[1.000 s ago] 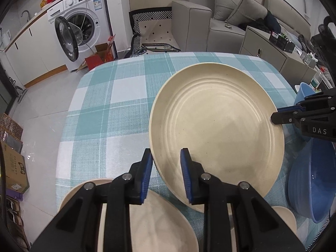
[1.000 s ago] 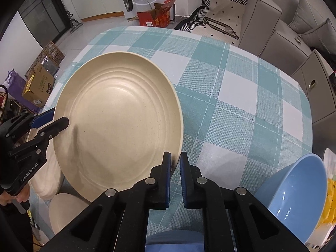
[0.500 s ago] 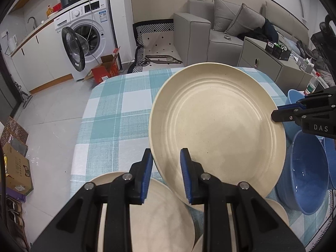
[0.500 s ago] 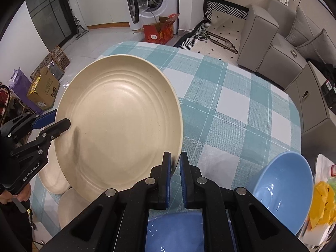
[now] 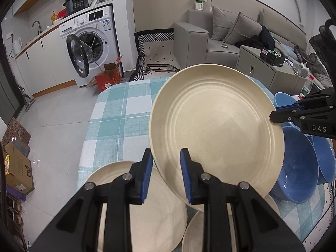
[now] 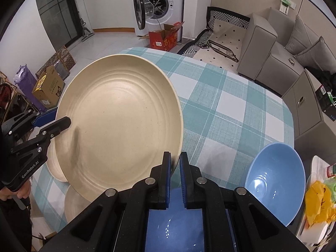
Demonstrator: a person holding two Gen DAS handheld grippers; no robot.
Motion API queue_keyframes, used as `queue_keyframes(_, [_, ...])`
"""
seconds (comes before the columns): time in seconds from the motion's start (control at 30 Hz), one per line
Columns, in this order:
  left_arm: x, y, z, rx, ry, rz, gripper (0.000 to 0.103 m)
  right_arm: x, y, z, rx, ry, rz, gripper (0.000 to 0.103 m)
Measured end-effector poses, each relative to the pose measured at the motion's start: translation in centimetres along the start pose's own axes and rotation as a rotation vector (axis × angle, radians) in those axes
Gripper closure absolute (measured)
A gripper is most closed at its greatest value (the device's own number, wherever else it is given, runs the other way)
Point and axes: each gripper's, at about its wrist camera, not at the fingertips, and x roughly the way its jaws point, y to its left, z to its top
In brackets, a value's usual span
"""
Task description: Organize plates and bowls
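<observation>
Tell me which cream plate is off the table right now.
The large ridged cream plate, tilted in the air and gripped at opposite rims by the left gripper and right gripper. The other cream plates lie flat on the checked tablecloth beneath.

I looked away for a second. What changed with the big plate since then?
The large cream plate has been lifted higher off the checked table, tilting up. Unchanged: the left gripper and right gripper both grip its rim; blue bowls and other plates lie put.
</observation>
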Motion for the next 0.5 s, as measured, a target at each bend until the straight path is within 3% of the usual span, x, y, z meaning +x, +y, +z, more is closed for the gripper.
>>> queue_keyframes(0.5, [-4.7, -0.6, -3.0, 0.024, -0.056, 0.019, 0.078, -4.4, 2.9, -4.0, -0.057, -0.067, -0.002, 0.094])
